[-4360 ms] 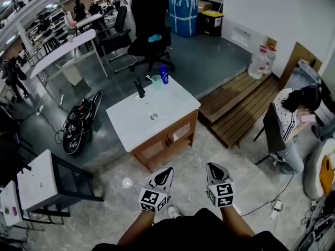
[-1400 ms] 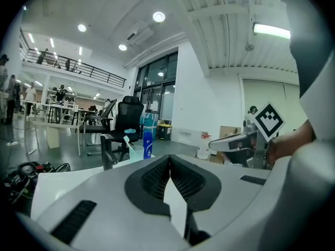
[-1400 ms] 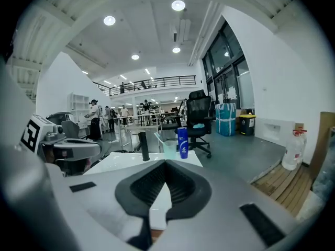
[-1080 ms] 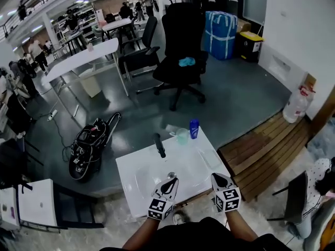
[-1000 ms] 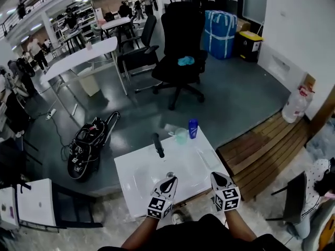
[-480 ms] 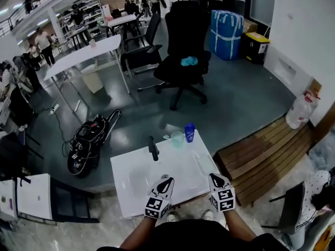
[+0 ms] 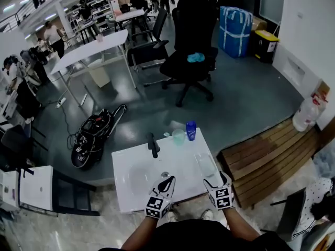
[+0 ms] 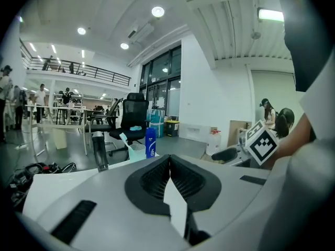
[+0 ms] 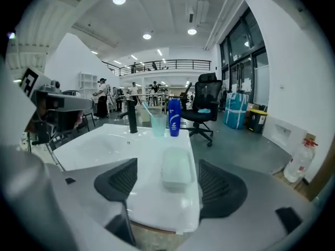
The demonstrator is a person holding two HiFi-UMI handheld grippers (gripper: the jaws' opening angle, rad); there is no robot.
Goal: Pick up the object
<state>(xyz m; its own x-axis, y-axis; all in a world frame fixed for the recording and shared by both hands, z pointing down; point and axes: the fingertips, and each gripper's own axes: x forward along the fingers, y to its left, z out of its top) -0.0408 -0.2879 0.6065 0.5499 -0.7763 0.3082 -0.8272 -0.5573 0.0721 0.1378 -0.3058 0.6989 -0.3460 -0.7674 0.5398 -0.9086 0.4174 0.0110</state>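
A white sink top [image 7: 137,167] carries a black faucet [image 7: 153,145], a pale green cup [image 7: 179,136] with a toothbrush, a blue bottle [image 7: 191,130] and a translucent soap dish [image 7: 205,164]. My right gripper [image 7: 216,176] hovers at the top's front right edge, its jaws opening. The soap dish [image 9: 176,169] lies just ahead of them, with nothing touching the pads. My left gripper [image 7: 168,180] is shut and empty over the front edge near the drain. From it I see the bottle [image 8: 151,143], the cup [image 8: 137,151] and the faucet [image 8: 99,150].
A black office chair [image 7: 191,46] stands beyond the sink, with blue wrapped bags [image 7: 234,24] behind it. A black bag [image 7: 93,136] lies on the floor at left. Wooden pallets [image 7: 267,153] lie at right, a white side table [image 7: 35,187] at left.
The right gripper's jaws have spread apart from shut. Both grippers have come in over the front edge of the sink top. The left gripper stays shut.
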